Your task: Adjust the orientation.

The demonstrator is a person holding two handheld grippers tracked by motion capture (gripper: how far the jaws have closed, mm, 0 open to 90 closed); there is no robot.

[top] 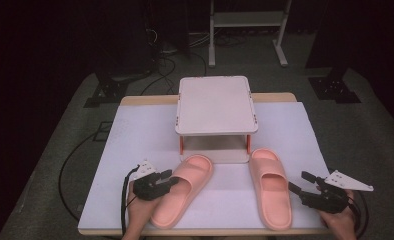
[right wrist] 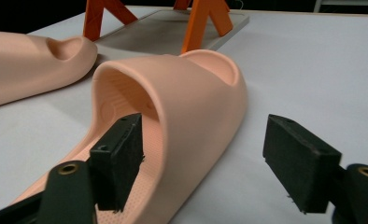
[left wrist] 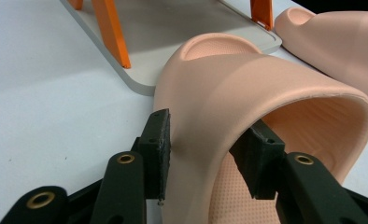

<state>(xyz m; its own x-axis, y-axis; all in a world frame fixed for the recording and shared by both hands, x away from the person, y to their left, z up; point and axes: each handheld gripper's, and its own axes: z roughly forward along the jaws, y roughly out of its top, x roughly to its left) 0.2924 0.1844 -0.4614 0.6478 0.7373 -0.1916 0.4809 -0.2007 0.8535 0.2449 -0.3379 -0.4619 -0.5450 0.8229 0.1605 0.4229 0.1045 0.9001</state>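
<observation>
Left hand-held gripper [top: 171, 179]: it is sitting at the near left of the surface, its jaws straddling the outer side of the left slipper's strap; in the left gripper view one pad [left wrist: 158, 154] is lying just against the outside wall and the other is reaching inside under the strap, pinching the strap wall between them.
Left slipper [top: 184, 190]: the pink slide is lying flat on the white surface [top: 135, 135], angled so its toe is pointing toward the stand's left leg and is resting at the edge of the stand's base plate.
Right hand-held gripper [top: 299, 183]: it is hovering at the near right, jaws spread wide; in the right gripper view one pad [right wrist: 119, 156] is sitting inside the slipper's opening and the other is standing well clear of the outer wall.
Right slipper [top: 271, 187]: it is lying flat just beside the gripper, toe pointing at the stand's right leg.
Stand [top: 216, 104]: the small white shelf on orange legs is standing behind both slippers, mid-surface.
</observation>
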